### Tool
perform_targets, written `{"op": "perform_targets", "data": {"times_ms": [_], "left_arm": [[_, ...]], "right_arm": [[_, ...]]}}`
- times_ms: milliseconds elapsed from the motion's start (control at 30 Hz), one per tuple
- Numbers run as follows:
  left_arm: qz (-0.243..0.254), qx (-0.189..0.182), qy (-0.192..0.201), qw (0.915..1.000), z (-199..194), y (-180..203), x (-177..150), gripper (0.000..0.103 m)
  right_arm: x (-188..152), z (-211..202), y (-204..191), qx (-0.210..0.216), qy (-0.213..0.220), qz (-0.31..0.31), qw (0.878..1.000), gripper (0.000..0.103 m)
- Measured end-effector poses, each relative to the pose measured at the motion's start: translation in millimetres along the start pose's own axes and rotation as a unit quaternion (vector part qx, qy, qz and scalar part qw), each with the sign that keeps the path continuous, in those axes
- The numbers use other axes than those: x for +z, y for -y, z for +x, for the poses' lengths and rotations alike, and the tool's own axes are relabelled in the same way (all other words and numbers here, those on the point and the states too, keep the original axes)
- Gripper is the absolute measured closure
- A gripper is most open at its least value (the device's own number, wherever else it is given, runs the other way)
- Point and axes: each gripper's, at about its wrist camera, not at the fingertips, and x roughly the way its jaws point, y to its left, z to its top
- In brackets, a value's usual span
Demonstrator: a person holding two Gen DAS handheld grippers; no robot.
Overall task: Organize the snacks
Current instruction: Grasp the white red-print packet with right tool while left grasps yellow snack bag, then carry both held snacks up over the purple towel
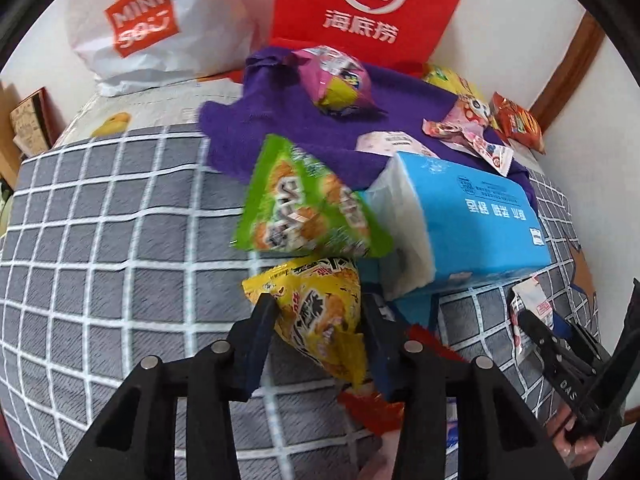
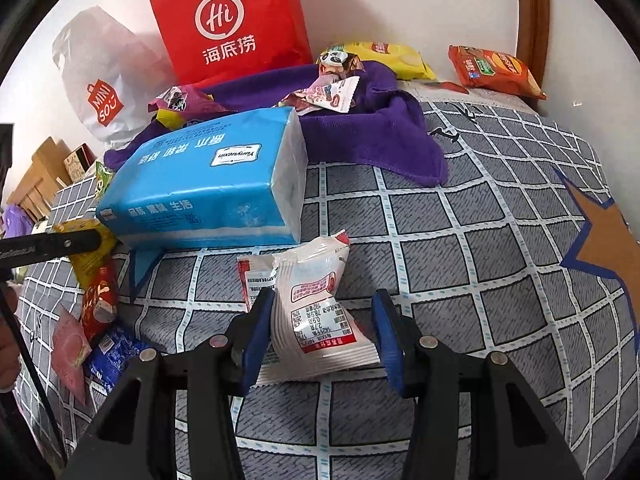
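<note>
Snacks lie scattered over the checked bedspread (image 2: 460, 240), and two of them sit right at the tongs. The yellow packet (image 1: 320, 312) is between the fingers of the left gripper (image 1: 318, 312), its long axis running roughly along the fingers, from the green packet (image 1: 308, 204) at its far end to a pinched tail near the gripper's body; the blue pads touch or nearly touch its sides at a middling spread, so it looks gripped, though I cannot be sure how firmly. The white packet (image 2: 316, 308) lies on the bedspread between the fingers of the right gripper (image 2: 322, 324), tilted a little toward the upper right; the left pad is against it while the right pad stands apart with cloth showing in the gap, so those jaws are open and hold nothing. That gap is what the next move turns on, in my judgement: the white packet sits off-centre toward the left finger, so closing would push it sideways unless the gripper shifts a little to its left first. The tissue pack (image 2: 208, 184) lies just beyond, between both grippers and the purple cloth (image 2: 380, 140), where more snacks rest.
</note>
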Motion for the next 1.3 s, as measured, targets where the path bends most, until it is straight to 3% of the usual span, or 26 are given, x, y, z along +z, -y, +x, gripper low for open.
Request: {"op": "perform_targets", "data": {"times_ms": [100,233,633,767,933,967,1133,1233,1300], "left_arm": [[0.002,0.022,0.001,0.9998,-6.2,-8.6,-6.2,0.063],[-0.004,0.023,0.009,0.9997,-5.5,-15.3,-10.8,0.062],[0.023,0.041,0.085,0.9953,2.4,-4.7,-20.3,0.059],[0.012,0.038,0.09,0.9951,8.5,-9.5,-22.0,0.046],[0.023,0.046,0.086,0.995,14.7,-7.7,-24.3,0.048],[0.027,0.047,0.087,0.9947,14.1,-6.7,-24.0,0.054],[0.015,0.027,0.081,0.9962,8.1,-10.0,-22.1,0.06],[0.014,0.02,0.081,0.9964,-0.2,-10.0,-23.2,0.06],[0.017,0.017,0.081,0.9964,-7.8,-8.5,-23.9,0.06]], "right_arm": [[-1.1,0.9,-2.5,-0.007,0.012,-0.004,1.0,0.055],[-1.6,2.3,-7.0,-0.017,0.02,-0.015,1.0,0.054],[-1.3,3.7,-5.6,-0.016,0.023,-0.014,1.0,0.053],[-1.2,3.4,-4.8,-0.012,0.023,-0.011,1.0,0.052],[-0.6,3.0,-2.9,0.0,0.023,-0.007,1.0,0.049],[-0.5,3.2,-3.0,0.002,0.023,-0.008,1.0,0.048],[-0.2,3.3,-2.6,0.008,0.024,-0.005,1.0,0.047],[-1.0,1.3,1.7,0.018,0.027,0.004,0.999,0.058],[-1.9,-0.2,6.4,0.025,0.028,0.015,0.999,0.059]]}}
